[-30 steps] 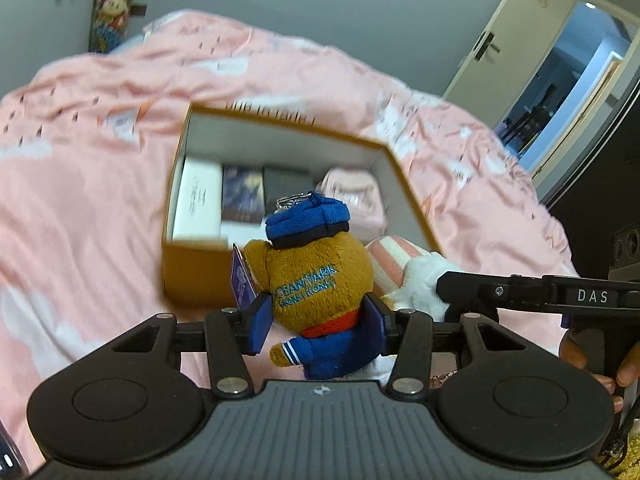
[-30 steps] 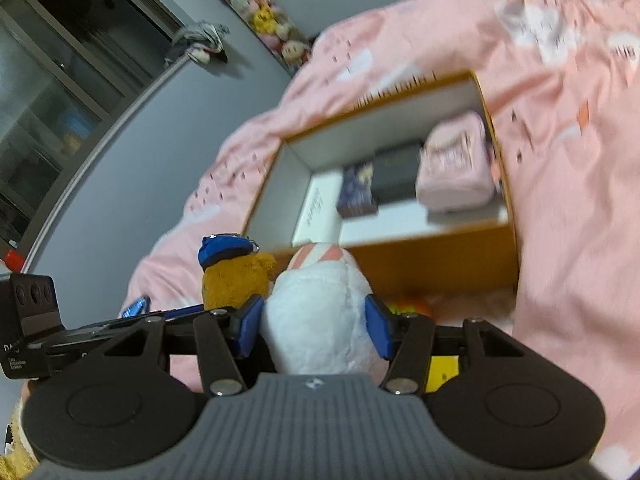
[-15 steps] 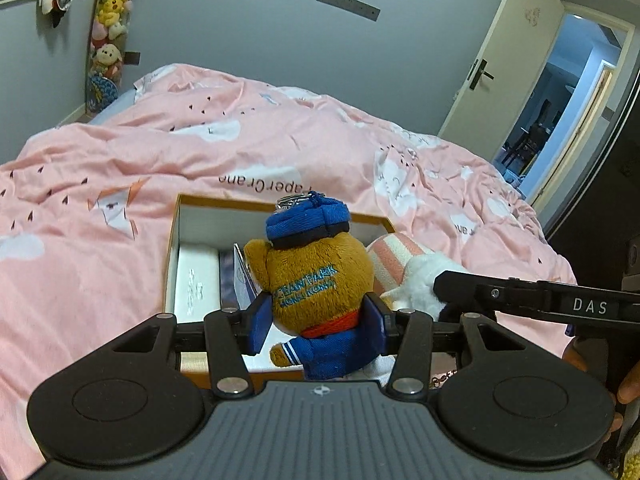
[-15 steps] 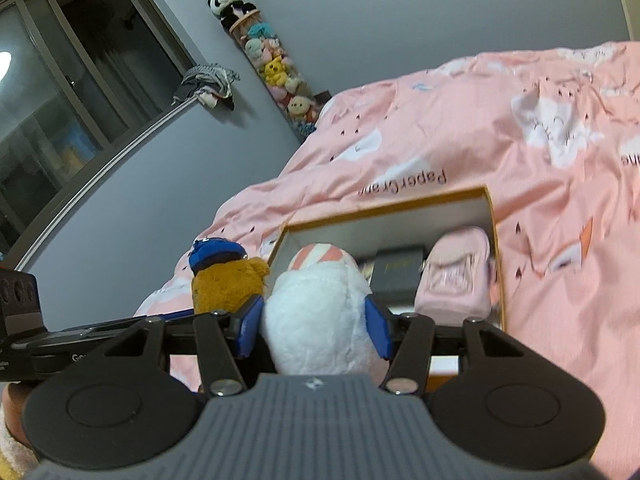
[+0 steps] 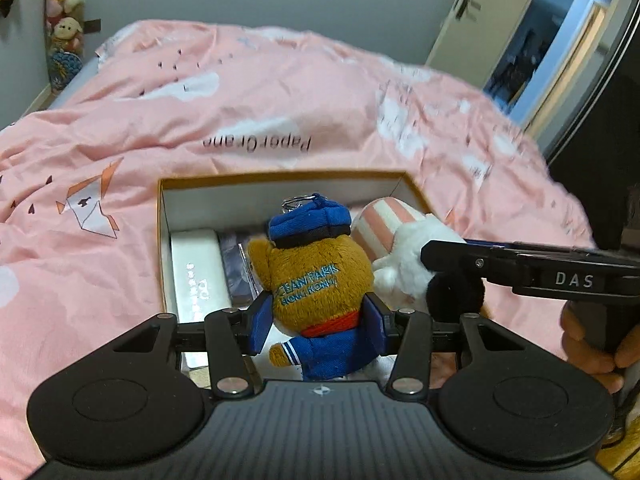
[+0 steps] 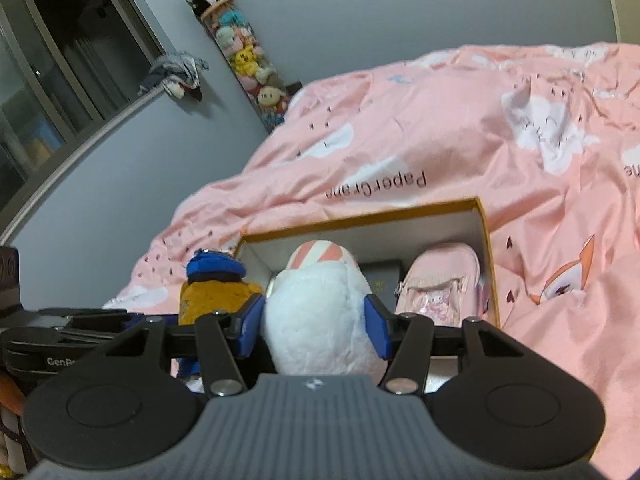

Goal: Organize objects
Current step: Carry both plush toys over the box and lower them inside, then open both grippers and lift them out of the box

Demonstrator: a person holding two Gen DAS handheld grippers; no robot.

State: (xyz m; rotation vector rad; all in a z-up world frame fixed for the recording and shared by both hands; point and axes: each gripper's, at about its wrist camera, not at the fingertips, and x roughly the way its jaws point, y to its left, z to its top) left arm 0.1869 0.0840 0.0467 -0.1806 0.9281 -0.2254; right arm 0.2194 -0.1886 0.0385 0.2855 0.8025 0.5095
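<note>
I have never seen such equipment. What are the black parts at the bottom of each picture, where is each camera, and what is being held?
No robot here: a person holds two hand grippers, each with a camera looking along its two fingers. The black parts are the grippers' own bodies. In the left picture, the left gripper is shut on a brown bear toy. In the right picture, the right gripper is shut on a white plush toy. Ahead, an open box lies on a pink bed cover; a pink pouch is inside.

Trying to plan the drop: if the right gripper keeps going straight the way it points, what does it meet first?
Probably the open box: the right gripper, shut on the white plush, points into its interior. Depth is unclear.
</note>
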